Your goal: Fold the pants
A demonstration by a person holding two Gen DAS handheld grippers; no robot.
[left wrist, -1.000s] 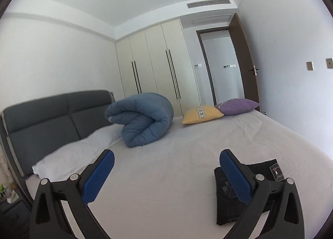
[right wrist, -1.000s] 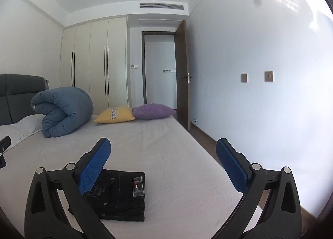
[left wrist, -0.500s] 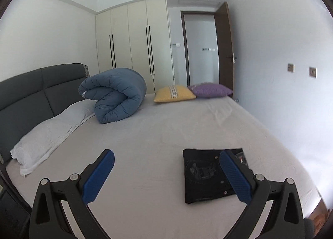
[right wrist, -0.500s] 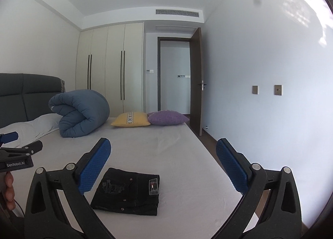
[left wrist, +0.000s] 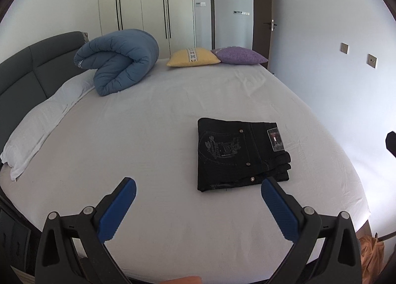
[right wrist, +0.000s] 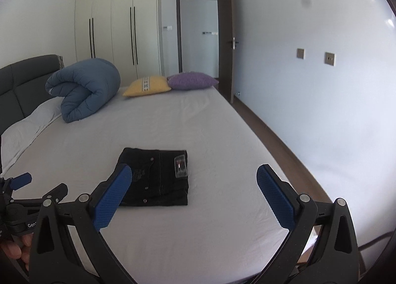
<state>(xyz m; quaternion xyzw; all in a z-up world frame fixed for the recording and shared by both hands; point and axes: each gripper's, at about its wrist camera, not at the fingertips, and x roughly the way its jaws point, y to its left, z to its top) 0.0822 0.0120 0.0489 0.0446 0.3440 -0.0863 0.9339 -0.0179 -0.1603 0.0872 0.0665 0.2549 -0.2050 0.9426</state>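
Observation:
Black pants [left wrist: 237,152] lie folded into a compact rectangle on the white bed sheet [left wrist: 153,150], label patch facing up. In the left wrist view my left gripper [left wrist: 198,197] hangs open above the sheet, just in front of the pants, holding nothing. The right wrist view shows the same folded pants [right wrist: 158,180] behind my right gripper [right wrist: 194,185], which is open and empty, its left finger overlapping the pants' near left corner. The left gripper [right wrist: 32,187] also shows at the left edge of that view, held by a hand.
A rolled blue duvet [left wrist: 118,61] lies near the grey headboard [left wrist: 27,68], with white pillows [left wrist: 37,123] beside it. Yellow [left wrist: 193,57] and purple [left wrist: 238,55] cushions sit at the far edge. The bed's right edge drops to a wooden floor [right wrist: 267,125] along a white wall.
Both cameras have tilted down and pulled back, so the folded pants now sit fully in view ahead of the fingers. The pants have not moved. Both grippers stay open.

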